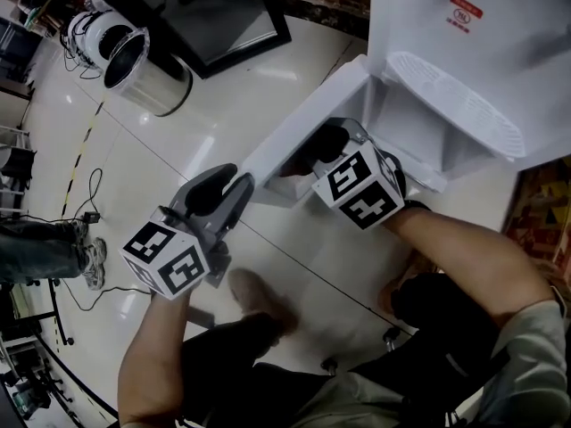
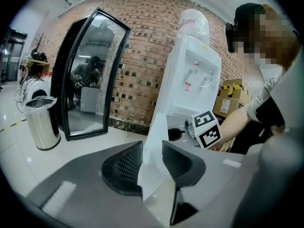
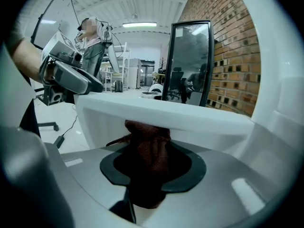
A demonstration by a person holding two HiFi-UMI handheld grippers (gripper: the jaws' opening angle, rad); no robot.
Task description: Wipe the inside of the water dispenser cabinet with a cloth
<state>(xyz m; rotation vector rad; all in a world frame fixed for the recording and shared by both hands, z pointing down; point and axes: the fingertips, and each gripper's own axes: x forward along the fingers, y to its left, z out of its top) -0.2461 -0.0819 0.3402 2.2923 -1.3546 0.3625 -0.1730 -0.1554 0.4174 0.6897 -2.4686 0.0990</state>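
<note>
The white water dispenser (image 1: 482,43) stands at the upper right with its lower cabinet (image 1: 419,127) open. Its white door (image 1: 303,119) swings out toward me. My left gripper (image 1: 234,184) is shut on the door's free edge; in the left gripper view the white panel (image 2: 154,151) sits pinched between both pads. My right gripper (image 1: 318,147) reaches in at the cabinet's mouth beside the door, shut on a dark reddish-brown cloth (image 3: 148,148). The bunched cloth touches the white surface (image 3: 166,118) in front of it. In the head view the cloth is mostly hidden by the gripper.
A steel waste bin (image 1: 147,69) and a black-framed glass panel (image 1: 214,16) stand on the tiled floor to the left. Cables (image 1: 89,194) trail at far left by another person's shoes (image 1: 89,261). Cardboard boxes (image 2: 232,96) sit beside the dispenser against a brick wall.
</note>
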